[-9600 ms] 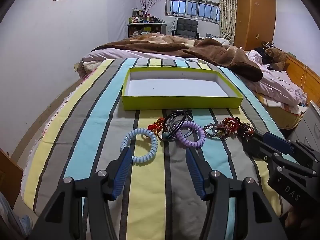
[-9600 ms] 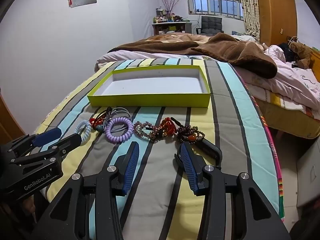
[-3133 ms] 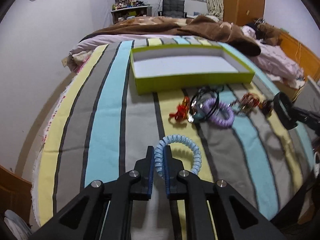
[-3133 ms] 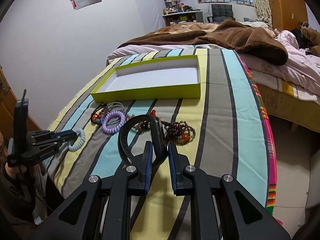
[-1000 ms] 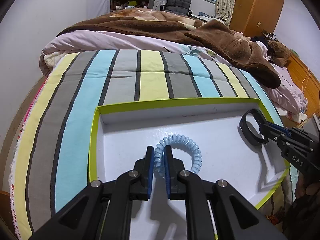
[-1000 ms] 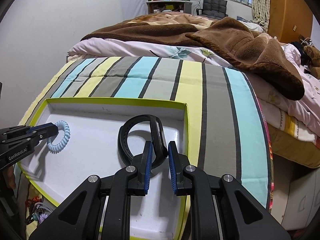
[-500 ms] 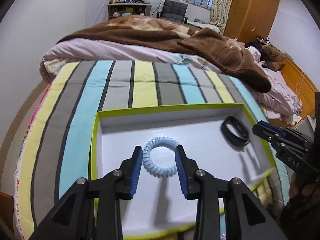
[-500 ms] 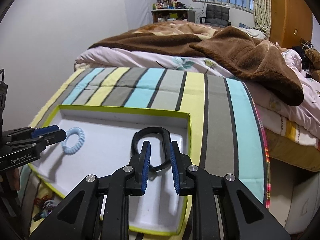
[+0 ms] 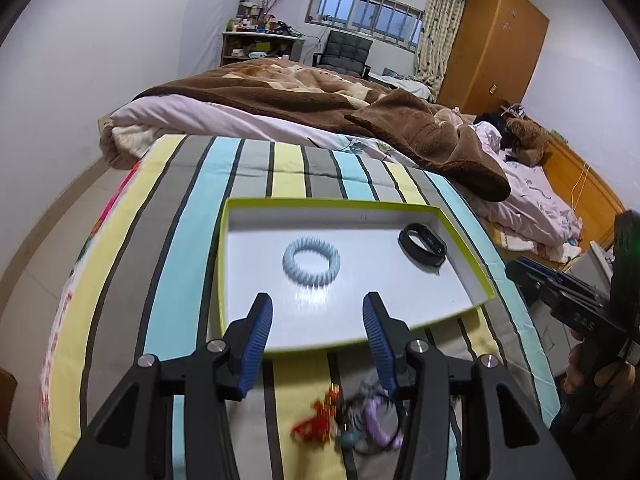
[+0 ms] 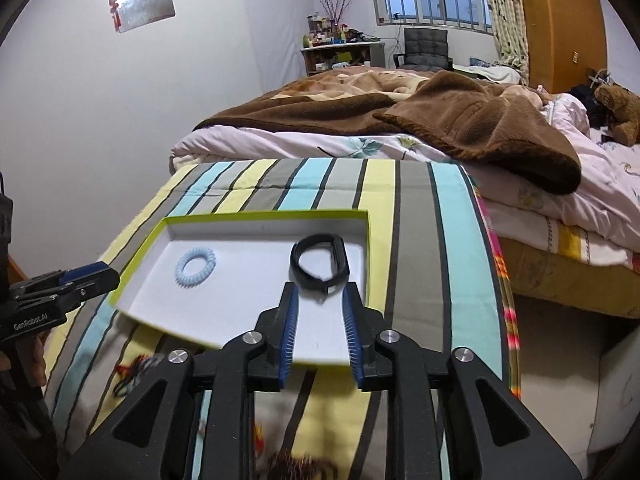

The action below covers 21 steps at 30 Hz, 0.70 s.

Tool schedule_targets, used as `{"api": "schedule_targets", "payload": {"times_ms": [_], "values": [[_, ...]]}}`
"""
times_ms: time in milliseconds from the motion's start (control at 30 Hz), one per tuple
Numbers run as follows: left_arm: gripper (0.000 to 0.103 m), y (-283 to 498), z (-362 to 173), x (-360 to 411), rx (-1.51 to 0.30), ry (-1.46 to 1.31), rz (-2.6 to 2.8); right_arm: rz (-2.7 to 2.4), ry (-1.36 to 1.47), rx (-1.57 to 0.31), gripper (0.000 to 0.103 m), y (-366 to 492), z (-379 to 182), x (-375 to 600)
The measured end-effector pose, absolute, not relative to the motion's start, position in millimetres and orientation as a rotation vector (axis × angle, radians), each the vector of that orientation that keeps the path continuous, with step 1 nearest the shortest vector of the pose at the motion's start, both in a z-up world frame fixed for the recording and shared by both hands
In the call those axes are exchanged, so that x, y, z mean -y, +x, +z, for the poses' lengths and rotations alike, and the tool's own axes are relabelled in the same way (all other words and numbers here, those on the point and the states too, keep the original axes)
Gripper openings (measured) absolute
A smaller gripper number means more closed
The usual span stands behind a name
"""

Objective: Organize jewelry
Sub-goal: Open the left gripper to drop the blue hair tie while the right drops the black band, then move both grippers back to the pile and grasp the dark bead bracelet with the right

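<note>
With the 2 placed pieces, pale blue coil bracelet (image 9: 311, 261) and black band (image 9: 423, 243), resting inside the green tray (image 9: 222, 264): left gripper (image 9: 318, 340) and right gripper (image 10: 319, 330) both opening, empty. Remaining jewelry heap (image 9: 352, 424) just in front of tray, directly beneath left gripper, nearer than right.

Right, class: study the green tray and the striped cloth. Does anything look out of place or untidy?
In the tray the blue coil hair tie and black wristband lie flat and apart. The odd part is a tangled heap of jewelry on the striped cloth, outside the tray.
</note>
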<state>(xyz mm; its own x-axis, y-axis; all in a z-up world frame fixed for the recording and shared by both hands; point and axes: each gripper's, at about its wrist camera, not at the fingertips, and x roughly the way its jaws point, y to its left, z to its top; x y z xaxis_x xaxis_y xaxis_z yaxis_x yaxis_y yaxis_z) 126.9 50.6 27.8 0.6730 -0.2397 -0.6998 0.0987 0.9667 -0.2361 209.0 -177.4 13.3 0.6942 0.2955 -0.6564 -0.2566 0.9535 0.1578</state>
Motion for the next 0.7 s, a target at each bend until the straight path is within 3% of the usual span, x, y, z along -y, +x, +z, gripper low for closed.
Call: {"api": "schedule_targets", "payload": {"times_ms": [33, 700], "values": [[0.05, 122, 26, -52, -0.814, -0.2, -0.193, 0.317, 0.064, -0.739, 0.054, 202, 13, 179], [0.051, 53, -1, -54, -0.845, -0.231, -0.179, 0.33, 0.066, -0.853, 0.054, 136, -45, 187]]}}
